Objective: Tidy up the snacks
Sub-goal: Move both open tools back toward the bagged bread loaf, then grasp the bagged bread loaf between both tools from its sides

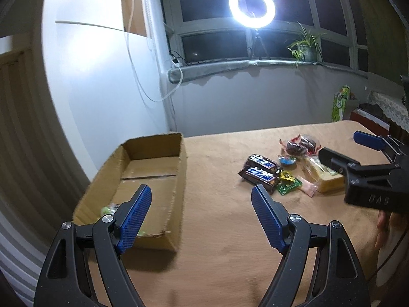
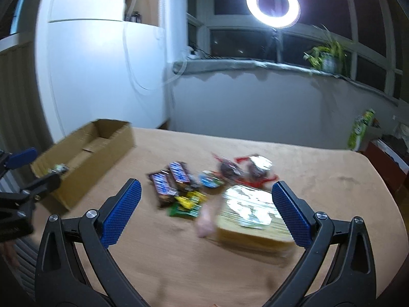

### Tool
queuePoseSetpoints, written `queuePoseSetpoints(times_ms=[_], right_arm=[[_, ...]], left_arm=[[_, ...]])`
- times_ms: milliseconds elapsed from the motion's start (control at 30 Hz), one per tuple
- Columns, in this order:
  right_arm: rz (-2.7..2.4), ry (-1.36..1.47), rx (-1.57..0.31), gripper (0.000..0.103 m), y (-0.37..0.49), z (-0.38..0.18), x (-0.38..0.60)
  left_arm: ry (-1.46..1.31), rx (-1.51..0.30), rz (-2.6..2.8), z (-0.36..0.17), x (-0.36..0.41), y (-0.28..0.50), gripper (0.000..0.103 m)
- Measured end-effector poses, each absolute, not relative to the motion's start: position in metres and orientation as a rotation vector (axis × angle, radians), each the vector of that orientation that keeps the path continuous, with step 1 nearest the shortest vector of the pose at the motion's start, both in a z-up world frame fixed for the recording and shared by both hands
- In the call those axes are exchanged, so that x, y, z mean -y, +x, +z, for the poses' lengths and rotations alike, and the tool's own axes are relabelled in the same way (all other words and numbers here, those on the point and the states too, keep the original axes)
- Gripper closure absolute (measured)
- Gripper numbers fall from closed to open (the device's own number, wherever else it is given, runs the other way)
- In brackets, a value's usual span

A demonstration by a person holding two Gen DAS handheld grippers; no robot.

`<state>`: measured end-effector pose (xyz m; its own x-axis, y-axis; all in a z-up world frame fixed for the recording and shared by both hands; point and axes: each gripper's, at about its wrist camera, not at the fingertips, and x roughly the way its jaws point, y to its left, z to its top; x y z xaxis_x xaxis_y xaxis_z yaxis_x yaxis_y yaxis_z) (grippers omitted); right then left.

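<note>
An open cardboard box (image 1: 153,158) (image 2: 84,151) stands at the table's left with a small green snack (image 1: 110,208) inside. A pile of snacks lies mid-table: two dark chocolate bars (image 1: 260,170) (image 2: 170,181), a blue sweet (image 1: 287,161), small yellow and green packets (image 1: 287,183) (image 2: 188,203), two red-wrapped dark snacks (image 1: 300,144) (image 2: 242,170) and a yellow wafer pack (image 1: 323,176) (image 2: 251,213). My left gripper (image 1: 202,194) is open and empty, above the table by the box's right wall. My right gripper (image 2: 205,189) (image 1: 342,148) is open and empty, above the pile.
The tan table (image 1: 217,230) ends at the right near a green bag (image 1: 340,102) and dark furniture. A bright ring light (image 1: 251,6) and a potted plant (image 1: 305,46) stand on the windowsill behind. A white wall panel rises behind the box.
</note>
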<state>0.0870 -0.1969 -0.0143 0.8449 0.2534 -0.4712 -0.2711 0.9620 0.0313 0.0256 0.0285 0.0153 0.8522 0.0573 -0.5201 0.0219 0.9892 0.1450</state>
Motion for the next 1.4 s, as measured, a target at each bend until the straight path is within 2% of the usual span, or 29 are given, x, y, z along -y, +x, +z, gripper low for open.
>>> queuePoseSetpoints(times_ms=[233,400,767,800,900,1000,1400], right_arm=[[0.153,0.017,-0.586,0.000,0.102,-0.043,0.276],[0.185,0.200,-0.669,0.000,0.115,-0.063,0.329],[0.349,0.266,-0.721,0.001,0.145,-0.078,0.323],[0.360,0.266,-0.727,0.006,0.148,-0.080,0.322],[0.390,0.267,-0.756,0.027,0.154,-0.087,0.318],[0.418,0.273,-0.755,0.045,0.156,-0.088,0.315],[0.415,0.266,-0.741,0.048,0.148,-0.086,0.314]], left_arm=[[0.124,-0.600,-0.079,0.003,-0.005,0.044,0.023],[0.060,-0.648,-0.291,-0.014,0.036,0.067,0.023],[0.138,-0.737,-0.512,-0.045,0.121,0.109,0.023],[0.147,-0.744,-0.518,-0.046,0.124,0.112,0.023],[0.167,-0.781,-0.558,-0.056,0.135,0.120,0.036],[0.175,-0.793,-0.571,-0.060,0.140,0.122,0.039],[0.199,-0.766,-0.551,-0.059,0.148,0.117,0.042]])
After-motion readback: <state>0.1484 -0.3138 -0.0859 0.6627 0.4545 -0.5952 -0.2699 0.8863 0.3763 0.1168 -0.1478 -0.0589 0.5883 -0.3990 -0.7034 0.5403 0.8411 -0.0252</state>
